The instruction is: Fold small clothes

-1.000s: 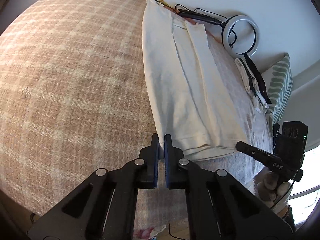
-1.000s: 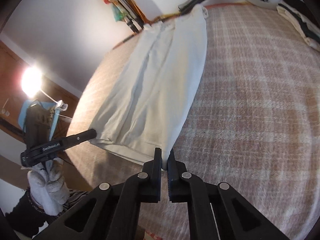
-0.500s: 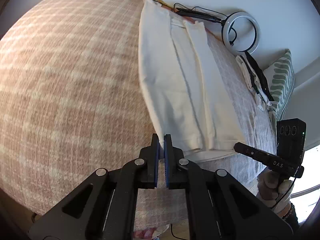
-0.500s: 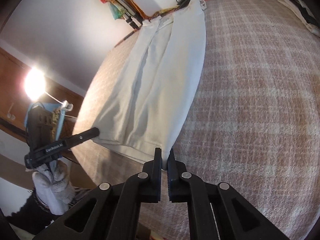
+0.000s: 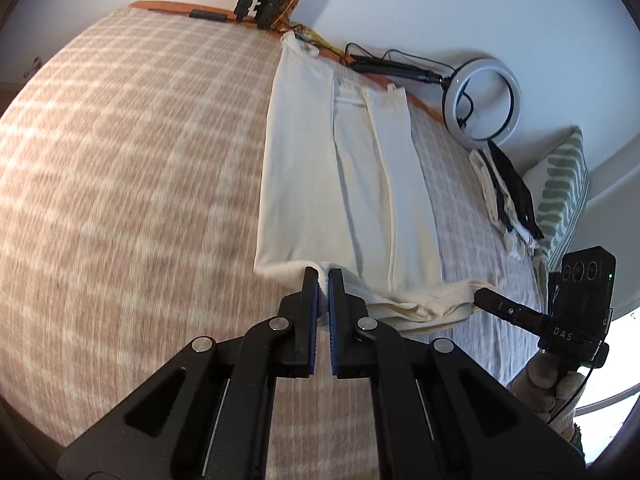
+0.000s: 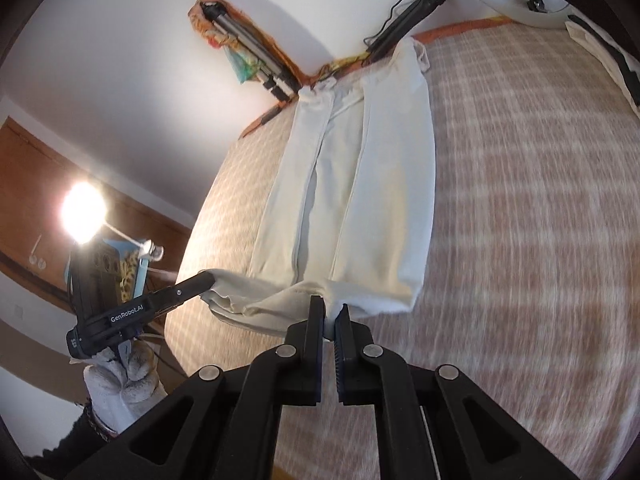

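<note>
A cream garment (image 5: 352, 184), folded lengthwise into a long strip, lies on the plaid bed cover (image 5: 132, 184). My left gripper (image 5: 323, 276) is shut on one near corner of its hem and holds it lifted above the bed. My right gripper (image 6: 330, 307) is shut on the other near corner; it also shows at the right of the left wrist view (image 5: 486, 296). The near end of the garment (image 6: 360, 200) curls up and forward between the two grippers. The left gripper shows at the left of the right wrist view (image 6: 206, 278).
A ring light (image 5: 482, 100) on a black stand leans on the wall past the far end. A pile of black and white clothes (image 5: 506, 196) and a green striped pillow (image 5: 560, 196) lie at the right. A folded tripod (image 6: 248, 56) lies in the far corner.
Both grippers have lifted the near hem off the bed and carried it forward over the garment. The hem now sags between them.
</note>
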Available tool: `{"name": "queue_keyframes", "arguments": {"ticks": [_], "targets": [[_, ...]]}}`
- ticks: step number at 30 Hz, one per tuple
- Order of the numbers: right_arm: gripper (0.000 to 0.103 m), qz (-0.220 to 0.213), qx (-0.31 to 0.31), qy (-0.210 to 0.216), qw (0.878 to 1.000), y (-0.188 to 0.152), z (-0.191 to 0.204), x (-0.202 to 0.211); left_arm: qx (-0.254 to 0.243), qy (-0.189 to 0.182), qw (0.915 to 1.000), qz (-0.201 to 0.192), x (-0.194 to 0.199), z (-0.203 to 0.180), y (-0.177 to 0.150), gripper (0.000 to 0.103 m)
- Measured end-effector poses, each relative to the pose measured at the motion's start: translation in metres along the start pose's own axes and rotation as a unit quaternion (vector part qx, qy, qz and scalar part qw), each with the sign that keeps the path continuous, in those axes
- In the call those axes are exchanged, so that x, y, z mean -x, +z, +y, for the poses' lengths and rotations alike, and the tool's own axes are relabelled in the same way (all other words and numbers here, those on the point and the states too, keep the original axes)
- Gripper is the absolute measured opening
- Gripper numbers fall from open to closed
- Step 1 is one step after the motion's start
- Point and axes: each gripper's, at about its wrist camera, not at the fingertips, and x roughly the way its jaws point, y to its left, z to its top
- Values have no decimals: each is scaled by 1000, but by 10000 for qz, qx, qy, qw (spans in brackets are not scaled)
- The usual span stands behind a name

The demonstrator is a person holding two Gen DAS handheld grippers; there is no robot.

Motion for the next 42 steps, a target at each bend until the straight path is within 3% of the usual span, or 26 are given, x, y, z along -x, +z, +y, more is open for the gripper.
{"name": "queue_keyframes", "arguments": {"ticks": [11, 21, 24, 25, 26, 27, 28, 31, 35, 42], "targets": [[2, -168, -204, -218, 9994, 55, -16, -21, 101, 213, 9997, -92, -30, -1, 43, 2], [2, -31, -305, -389, 9988, 72, -26, -47, 114, 504, 9986, -87, -56, 4, 55, 3], [8, -9, -278, -470, 9985, 72, -26, -50, 121, 533, 9985, -94, -57, 5, 57, 4], [14, -12, -212, -532, 9984, 72, -25, -49, 116, 555, 9984, -88, -57, 6, 58, 10], [35, -19, -154, -608, 9980, 72, -24, -48, 113, 561, 9983, -102, -56, 7, 59, 15], [43, -39, -74, -687, 9976, 73, -22, -45, 131, 567, 9982, -156, -54, 8, 60, 23], [48, -80, -8, -743, 9972, 72, -20, -42, 133, 574, 9980, -208, -51, 8, 60, 24], [47, -213, 206, -752, 9967, 71, -15, -32, 43, 558, 9981, -276, -44, 7, 60, 24], [33, -171, 640, -673, 9955, 66, 0, -29, -328, 557, 9975, -290, -39, -3, 50, 24], [33, 211, 968, -851, 9914, 57, 6, -56, -872, 661, 9940, -37, -58, -24, 32, 24]]}}
